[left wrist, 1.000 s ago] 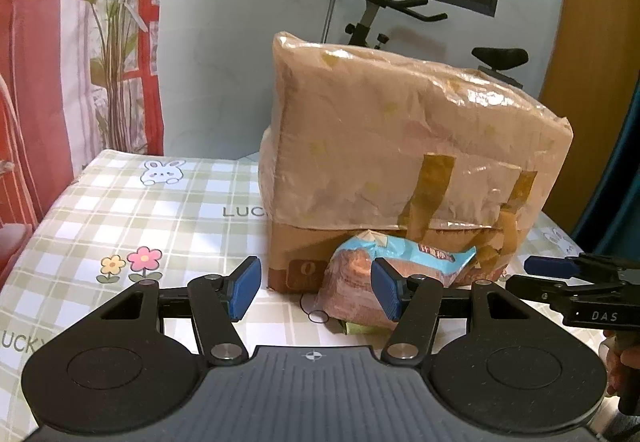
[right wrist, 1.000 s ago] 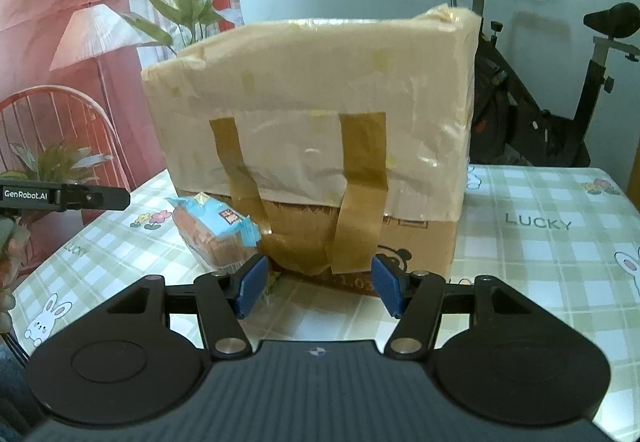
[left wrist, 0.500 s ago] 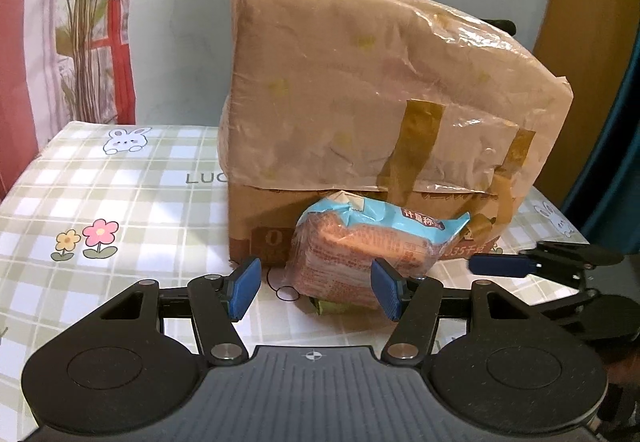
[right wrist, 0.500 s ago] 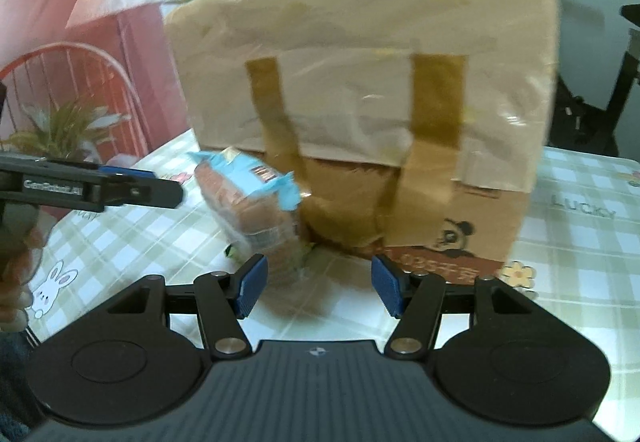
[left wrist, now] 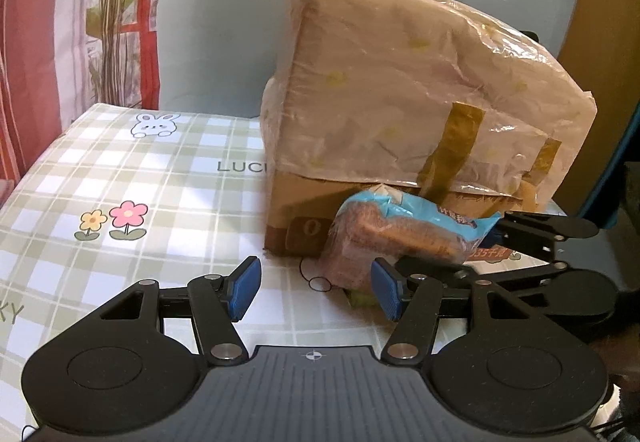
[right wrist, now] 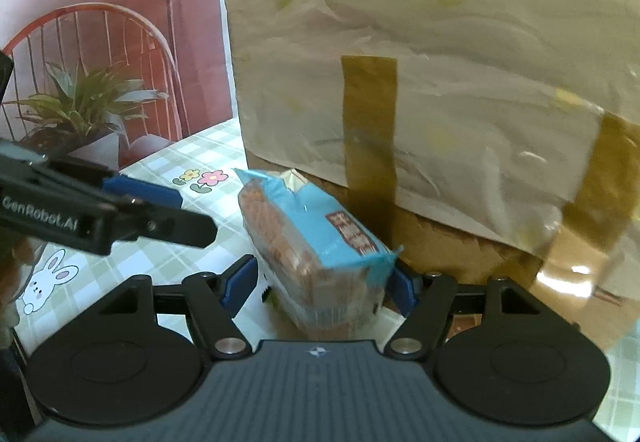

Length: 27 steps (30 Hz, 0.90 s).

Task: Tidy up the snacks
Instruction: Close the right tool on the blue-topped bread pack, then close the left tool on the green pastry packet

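Note:
A snack pack (left wrist: 384, 238) of brown biscuits in clear and blue wrap lies on the table against a large taped cardboard box (left wrist: 416, 122). My left gripper (left wrist: 316, 288) is open, just left of the pack. My right gripper (right wrist: 320, 284) is open, and the pack (right wrist: 316, 254) sits between its blue pads without a visible squeeze. In the left wrist view the right gripper (left wrist: 520, 242) reaches in from the right around the pack. In the right wrist view the left gripper (right wrist: 120, 210) shows at the left. The box (right wrist: 420, 82) fills the background there.
A checked tablecloth (left wrist: 120, 182) with rabbit and flower prints covers the table. A small green scrap (left wrist: 360, 298) lies under the pack. An exercise bike stands behind the box. A printed curtain and a pale wall are at the back left.
My right gripper has moved left and forward, so the snack pack now sits between its fingers. My left gripper has shifted left; the pack now lies to the right of its gap.

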### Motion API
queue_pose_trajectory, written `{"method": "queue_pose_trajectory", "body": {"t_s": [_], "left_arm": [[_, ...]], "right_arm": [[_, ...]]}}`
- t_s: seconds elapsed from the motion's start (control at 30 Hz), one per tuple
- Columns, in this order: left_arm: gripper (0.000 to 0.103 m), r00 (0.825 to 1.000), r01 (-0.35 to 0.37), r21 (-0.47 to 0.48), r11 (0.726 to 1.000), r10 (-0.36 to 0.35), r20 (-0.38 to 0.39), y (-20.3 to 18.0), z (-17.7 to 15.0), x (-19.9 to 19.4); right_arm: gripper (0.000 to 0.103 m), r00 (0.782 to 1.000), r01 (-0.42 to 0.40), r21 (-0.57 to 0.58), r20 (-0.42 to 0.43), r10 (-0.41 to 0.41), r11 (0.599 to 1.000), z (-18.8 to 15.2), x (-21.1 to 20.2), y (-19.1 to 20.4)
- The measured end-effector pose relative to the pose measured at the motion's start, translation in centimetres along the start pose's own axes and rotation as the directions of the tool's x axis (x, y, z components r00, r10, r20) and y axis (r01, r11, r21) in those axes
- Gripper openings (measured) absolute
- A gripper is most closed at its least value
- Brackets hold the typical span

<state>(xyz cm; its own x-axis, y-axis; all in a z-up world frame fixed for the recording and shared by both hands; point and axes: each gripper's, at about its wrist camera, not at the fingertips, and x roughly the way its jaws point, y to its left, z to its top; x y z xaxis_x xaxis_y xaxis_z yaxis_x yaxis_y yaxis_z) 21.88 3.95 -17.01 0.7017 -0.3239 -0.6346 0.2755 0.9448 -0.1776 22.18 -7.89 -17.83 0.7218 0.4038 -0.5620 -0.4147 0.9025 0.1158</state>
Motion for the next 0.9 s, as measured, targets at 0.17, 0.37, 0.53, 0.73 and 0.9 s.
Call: {"method": "queue_pose_trajectory", "body": {"t_s": [0.17,0.37,0.53,0.73,0.9], "left_arm": [[0.063,1.000,0.011,0.011,1.000,-0.011,-0.014,-0.3,-0.4,0.5],[0.063,0.998,0.042,0.053,0.998,-0.039,-0.049,-2.1,-0.9,2.3],[0.063,0.996,0.049,0.087,0.995,-0.042,-0.079,-3.6,-0.7,4.8],[0.069,0.996,0.017,0.082,0.996,-0.009,-0.091,-4.7,-0.4,7.1],[0.069,0.996,0.003,0.065,0.998,0.003,-0.087,-4.9,0.2,8.6]], "right_arm": [[0.050,1.000,-0.023,0.043,0.019,0.022,0.999,-0.7,-1.7,-0.7],[0.050,0.997,0.002,0.140,0.074,-0.013,0.990,-2.9,-6.1,-1.7],[0.050,0.992,0.059,0.209,0.093,-0.080,0.976,-4.2,-9.0,-2.9],[0.049,0.983,0.141,0.240,0.084,-0.165,0.960,-5.2,-10.5,-4.3],[0.049,0.975,0.177,0.258,0.085,-0.205,0.950,-5.7,-10.9,-5.0]]}}
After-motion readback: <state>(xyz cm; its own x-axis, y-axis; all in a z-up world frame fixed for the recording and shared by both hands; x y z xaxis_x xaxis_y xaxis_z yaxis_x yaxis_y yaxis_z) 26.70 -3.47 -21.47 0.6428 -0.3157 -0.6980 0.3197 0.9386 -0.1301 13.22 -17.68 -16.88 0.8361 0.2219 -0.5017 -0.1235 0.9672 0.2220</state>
